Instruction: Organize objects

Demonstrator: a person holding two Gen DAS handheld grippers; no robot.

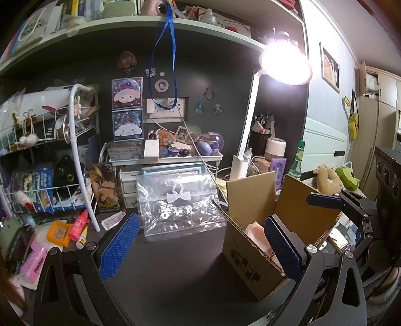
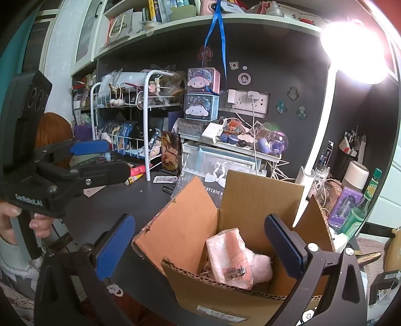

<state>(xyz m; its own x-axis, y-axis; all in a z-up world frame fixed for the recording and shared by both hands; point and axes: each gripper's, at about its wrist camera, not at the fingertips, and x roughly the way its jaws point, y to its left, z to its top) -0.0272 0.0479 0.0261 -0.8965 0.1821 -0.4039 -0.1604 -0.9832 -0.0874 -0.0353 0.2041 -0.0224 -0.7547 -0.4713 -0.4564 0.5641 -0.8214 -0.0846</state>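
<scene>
Left wrist view: left gripper (image 1: 200, 247) has its jaws wide open and empty over the dark surface (image 1: 175, 270), between the clear pouch (image 1: 179, 208) and the cardboard box (image 1: 253, 240). One careless swing could clip a flap.

Right wrist view: right gripper (image 2: 200, 247) is also spread wide, holding nothing, right above the box (image 2: 238, 288) with the pink packet (image 2: 229, 258) inside. Dropping lower could crush the rim.

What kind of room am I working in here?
Most likely a bedroom study desk: a lit white desk lamp, a green shelf of books overhead, and a white wire rack of trinkets beside an open brown cardboard box.
</scene>
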